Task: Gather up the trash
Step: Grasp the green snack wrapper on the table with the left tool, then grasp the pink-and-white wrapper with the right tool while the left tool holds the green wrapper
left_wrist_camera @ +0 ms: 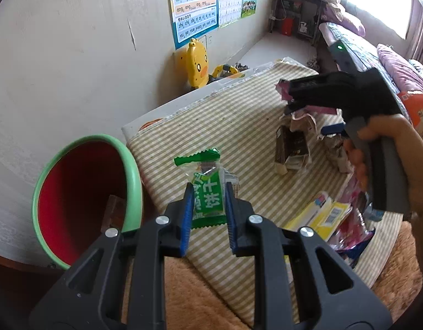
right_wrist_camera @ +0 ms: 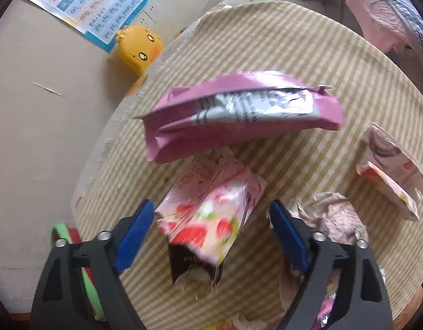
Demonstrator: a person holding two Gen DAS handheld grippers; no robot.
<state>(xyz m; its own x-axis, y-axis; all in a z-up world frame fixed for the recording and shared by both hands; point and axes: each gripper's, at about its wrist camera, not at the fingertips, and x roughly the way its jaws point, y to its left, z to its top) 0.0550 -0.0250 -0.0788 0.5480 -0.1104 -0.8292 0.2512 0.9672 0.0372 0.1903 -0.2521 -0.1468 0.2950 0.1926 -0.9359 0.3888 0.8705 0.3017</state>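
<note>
We see one crinkly green plastic sachet (left_wrist_camera: 208, 189) pinched in our left gripper (left_wrist_camera: 208, 192), its jaws clamped on it above the striped cloth tabletop (left_wrist_camera: 239, 115), near the edge beside one round red bin with a green rim (left_wrist_camera: 82, 192). Our right gripper (right_wrist_camera: 211, 214) hangs with jaws spread wide over one pink glossy carton (right_wrist_camera: 211, 206) and one pink foil wrapper (right_wrist_camera: 239, 112).

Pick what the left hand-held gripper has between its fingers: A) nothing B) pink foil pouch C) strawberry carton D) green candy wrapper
D: in the left wrist view the left hand-held gripper is closed on the green candy wrapper, its blue pads pressing both sides, beside the bin.
</note>
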